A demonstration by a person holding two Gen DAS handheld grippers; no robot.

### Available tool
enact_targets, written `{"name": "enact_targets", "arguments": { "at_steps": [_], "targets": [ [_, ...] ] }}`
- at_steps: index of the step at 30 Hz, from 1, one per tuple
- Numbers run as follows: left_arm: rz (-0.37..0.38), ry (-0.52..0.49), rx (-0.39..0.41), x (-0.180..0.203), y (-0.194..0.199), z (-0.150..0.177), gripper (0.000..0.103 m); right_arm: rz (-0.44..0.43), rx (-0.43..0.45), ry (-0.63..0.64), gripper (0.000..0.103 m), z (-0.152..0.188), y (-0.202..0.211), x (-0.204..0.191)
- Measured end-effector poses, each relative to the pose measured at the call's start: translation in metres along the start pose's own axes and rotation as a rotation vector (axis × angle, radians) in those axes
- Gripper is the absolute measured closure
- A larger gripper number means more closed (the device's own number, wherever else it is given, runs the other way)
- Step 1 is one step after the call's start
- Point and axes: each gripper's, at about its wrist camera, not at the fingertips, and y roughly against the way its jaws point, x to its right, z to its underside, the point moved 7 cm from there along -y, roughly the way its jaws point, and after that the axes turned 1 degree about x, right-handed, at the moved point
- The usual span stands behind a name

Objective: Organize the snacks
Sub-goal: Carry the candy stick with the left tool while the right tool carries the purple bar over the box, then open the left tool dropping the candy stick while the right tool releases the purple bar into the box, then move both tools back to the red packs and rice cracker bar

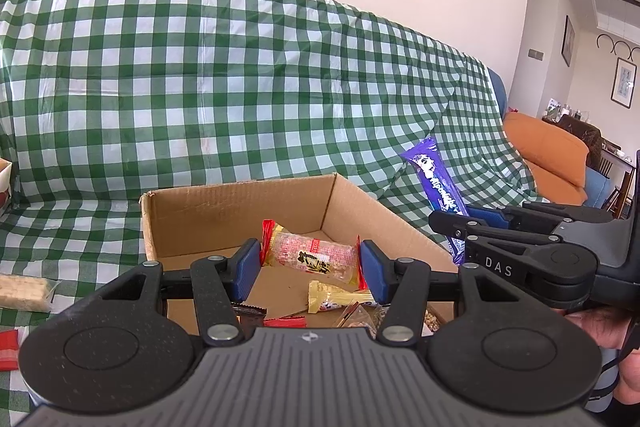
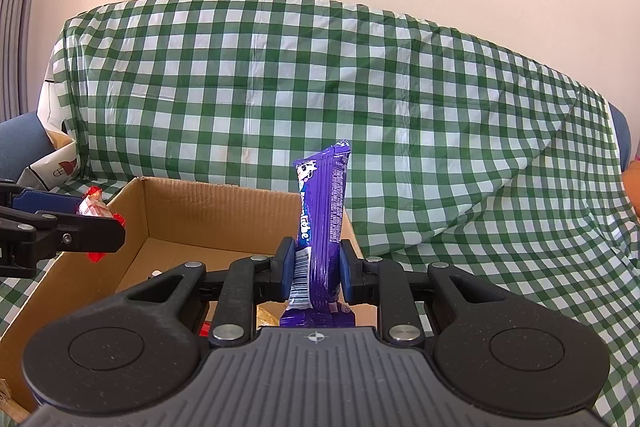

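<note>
Held over the open cardboard box (image 1: 236, 215), my left gripper (image 1: 311, 267) is shut on a clear rice cracker pack with red ends (image 1: 310, 257). The pack lies crosswise between the blue pads. To the right, my right gripper (image 1: 456, 227) is shut on a long purple snack packet (image 1: 438, 183). In the right wrist view the purple packet (image 2: 324, 211) stands upright between the pads of the right gripper (image 2: 316, 269), above the box's near right corner. At the left edge of that view, the left gripper (image 2: 88, 215) holds the cracker pack (image 2: 94, 209) over the box (image 2: 220, 215).
Inside the box lie a yellow packet (image 1: 336, 301), red wrappers (image 1: 286, 323) and a dark wrapper (image 1: 248, 309). A pale cracker pack (image 1: 22, 293) and a red packet (image 1: 8, 349) lie on the green checked cloth (image 1: 240, 87). An orange cushion (image 1: 548, 151) sits at the right, a white bag (image 2: 56, 155) at the left.
</note>
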Motion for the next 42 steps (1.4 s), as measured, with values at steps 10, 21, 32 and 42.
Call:
{"name": "enact_targets", "arguments": {
  "at_steps": [10,21,32,42],
  "targets": [
    [0.003,0.002,0.003,0.001,0.001,0.000,0.044,-0.006,0.001,0.006,0.079,0.000,-0.001,0.000],
    [0.004,0.007,0.005,0.003,0.002,-0.002,0.044,-0.024,0.001,0.020,0.079,0.000,-0.004,0.004],
    [0.001,0.012,-0.002,0.004,0.001,-0.002,0.034,-0.009,0.001,0.024,0.069,-0.002,-0.004,0.002],
    [-0.026,0.078,0.027,-0.009,0.006,-0.009,0.039,0.006,0.002,0.006,0.049,-0.005,-0.004,0.001]
  ]
}}
